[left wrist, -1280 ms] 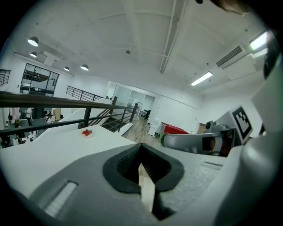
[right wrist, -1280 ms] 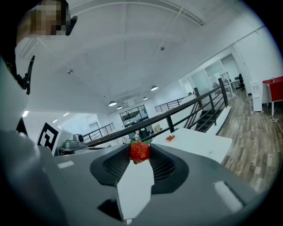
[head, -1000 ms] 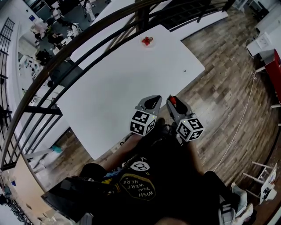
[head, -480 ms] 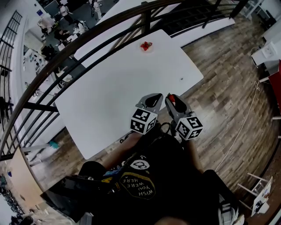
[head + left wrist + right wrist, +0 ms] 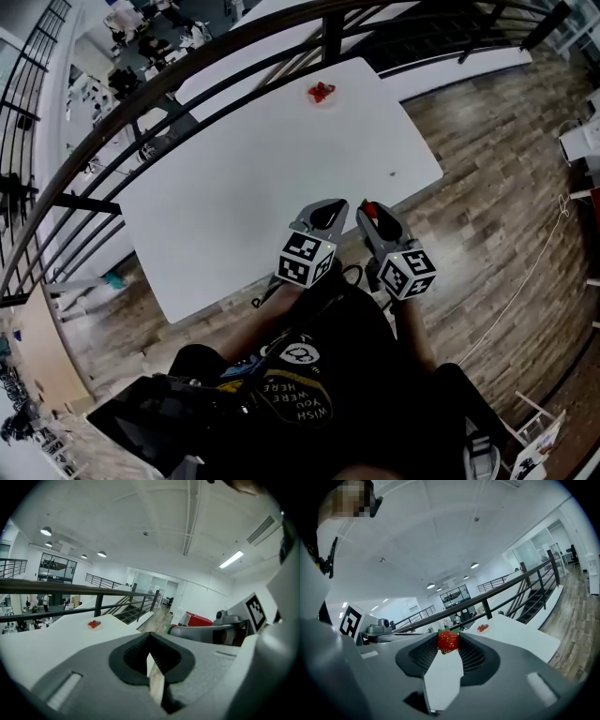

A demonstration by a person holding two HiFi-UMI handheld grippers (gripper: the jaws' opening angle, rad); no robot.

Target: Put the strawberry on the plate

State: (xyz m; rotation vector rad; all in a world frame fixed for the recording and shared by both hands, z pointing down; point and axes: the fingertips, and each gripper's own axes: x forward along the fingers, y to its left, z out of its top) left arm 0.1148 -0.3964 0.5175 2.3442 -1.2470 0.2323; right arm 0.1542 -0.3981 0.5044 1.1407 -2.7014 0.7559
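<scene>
Strawberry (image 5: pixel 448 640) pinched between the jaws of the right tool (image 5: pixel 448 646), low centre of the head view, by the near edge of the surface (image 5: pixel 262 187); the plate (image 5: pixel 324 101) sits well apart at the upper centre, red fruit on it already. Left tool (image 5: pixel 151 654) closed on nothing. It's the carry, I'd judge — reach across level, keep the squeeze gentle, lower over a bare patch of plate before releasing; hold the left tool aside.

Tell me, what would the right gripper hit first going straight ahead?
Nothing near: the right gripper, shut on the strawberry, aims out over the white table. The plate lies to the right of its line, so probably the railing beyond, though depth is unclear.
</scene>
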